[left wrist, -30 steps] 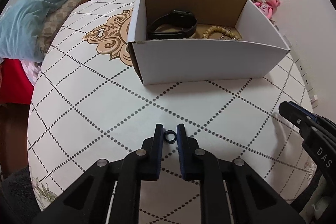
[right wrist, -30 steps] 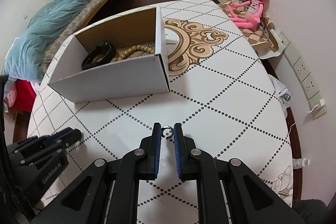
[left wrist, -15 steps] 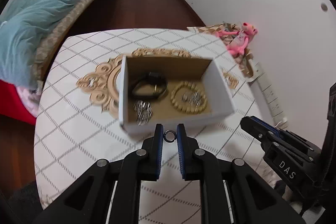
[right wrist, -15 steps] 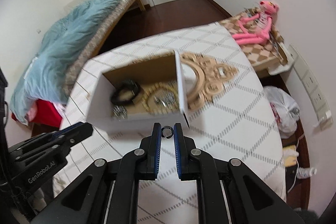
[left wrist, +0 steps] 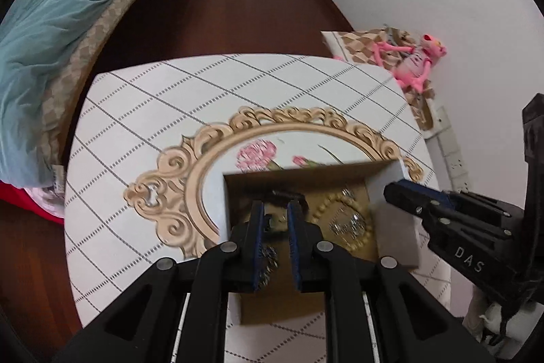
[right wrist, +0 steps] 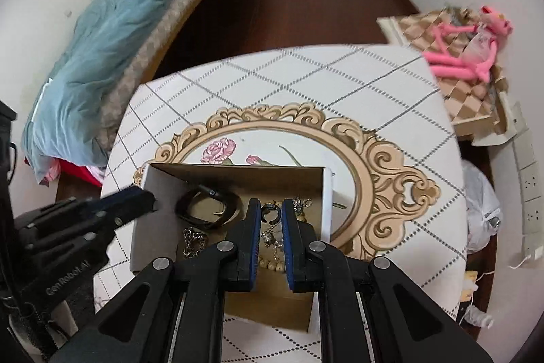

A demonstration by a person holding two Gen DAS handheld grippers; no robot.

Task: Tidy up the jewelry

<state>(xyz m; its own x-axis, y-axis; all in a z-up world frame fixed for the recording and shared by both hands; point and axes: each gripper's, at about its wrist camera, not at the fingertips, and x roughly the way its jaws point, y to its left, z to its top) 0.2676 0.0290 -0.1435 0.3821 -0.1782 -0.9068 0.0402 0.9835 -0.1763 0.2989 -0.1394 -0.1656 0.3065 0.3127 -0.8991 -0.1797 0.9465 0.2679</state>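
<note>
An open cardboard box (right wrist: 326, 203) stands on the patterned table (right wrist: 272, 84); it also shows in the left wrist view (left wrist: 394, 244). Inside lie a black watch (right wrist: 207, 210), a bead bracelet (left wrist: 360, 240) and a silver chain (right wrist: 193, 240). My left gripper (left wrist: 274, 220) hangs over the box, shut on a small ring (left wrist: 270, 221) that shows blurred between its tips. My right gripper (right wrist: 271, 215) hangs over the box too, shut on a small ring (right wrist: 271, 213). Each gripper shows at the side of the other's view.
A bed with a blue blanket (left wrist: 51, 22) stands left of the table. A pink plush toy (right wrist: 465, 56) lies on a low stand by the right wall. A white bag (right wrist: 482, 213) sits on the floor to the right.
Both grippers have risen and moved forward from the table in front of the box to above its inside, each still carrying its ring.
</note>
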